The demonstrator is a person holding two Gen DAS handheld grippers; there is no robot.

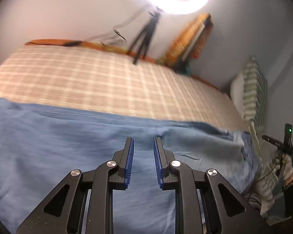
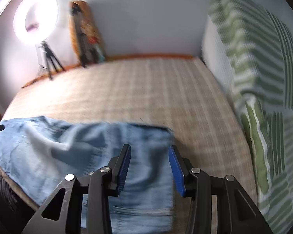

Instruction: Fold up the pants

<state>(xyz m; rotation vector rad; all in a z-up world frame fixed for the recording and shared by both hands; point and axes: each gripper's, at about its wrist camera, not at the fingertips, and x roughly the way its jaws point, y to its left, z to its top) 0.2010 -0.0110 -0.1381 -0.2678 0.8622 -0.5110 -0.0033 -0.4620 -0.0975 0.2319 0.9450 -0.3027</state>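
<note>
Blue denim pants [image 1: 58, 140] lie spread across the near side of a bed with a checked cover [image 1: 99, 78]. My left gripper [image 1: 143, 142] hovers just above the pants, open and empty, its blue pads apart. In the right wrist view the pants [image 2: 72, 148] lie rumpled, one end running under my right gripper [image 2: 149, 152], which is open and empty above the cloth near the pants' right edge. The other gripper and the gloved hand holding it [image 1: 283, 156] show at the right edge of the left wrist view.
A lit ring light on a tripod [image 2: 46, 58] stands at the bed's far side by the wall. A patterned orange board [image 2: 86, 33] leans against the wall. Green striped pillows [image 2: 263, 97] stand along the bed's right side.
</note>
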